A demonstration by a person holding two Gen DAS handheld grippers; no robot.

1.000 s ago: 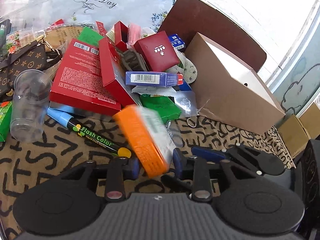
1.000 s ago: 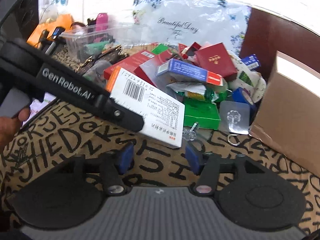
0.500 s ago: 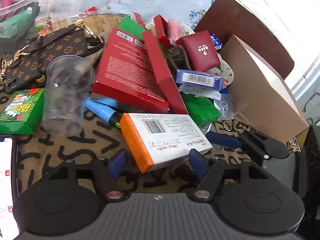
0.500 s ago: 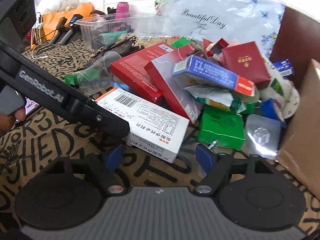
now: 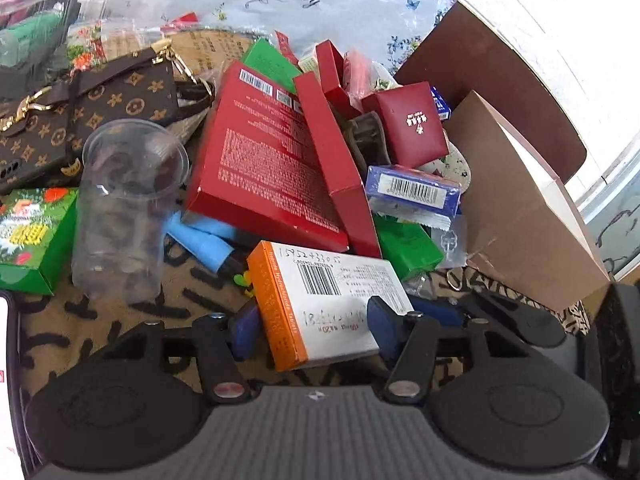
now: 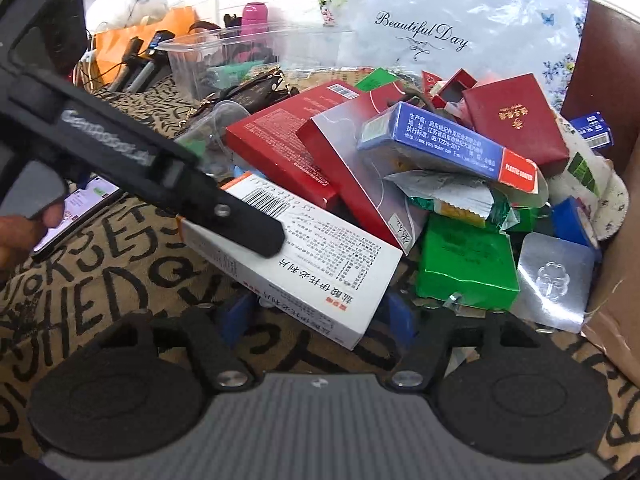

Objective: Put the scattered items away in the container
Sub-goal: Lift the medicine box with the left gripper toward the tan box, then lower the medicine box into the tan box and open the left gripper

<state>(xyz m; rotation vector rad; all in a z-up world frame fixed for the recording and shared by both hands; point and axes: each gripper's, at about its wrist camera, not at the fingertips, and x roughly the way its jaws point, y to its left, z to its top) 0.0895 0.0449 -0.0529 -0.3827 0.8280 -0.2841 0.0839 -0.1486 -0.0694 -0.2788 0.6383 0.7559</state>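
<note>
Between both grippers' pads, orange-and-white medicine box (image 5: 320, 300) on cloth.

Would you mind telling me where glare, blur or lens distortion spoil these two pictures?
Left wrist view: the top right corner is blown out white behind the cardboard box, and the fisheye bends the edges; the orange and white box is sharp. Right wrist view: the lettering on the left claw is smeared, the floral bag is pale with glare.

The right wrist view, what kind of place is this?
Probably a home table: a letter-printed brown tablecloth, a mixed pile including a white and orange medicine box, and a clear plastic storage bin.
</note>
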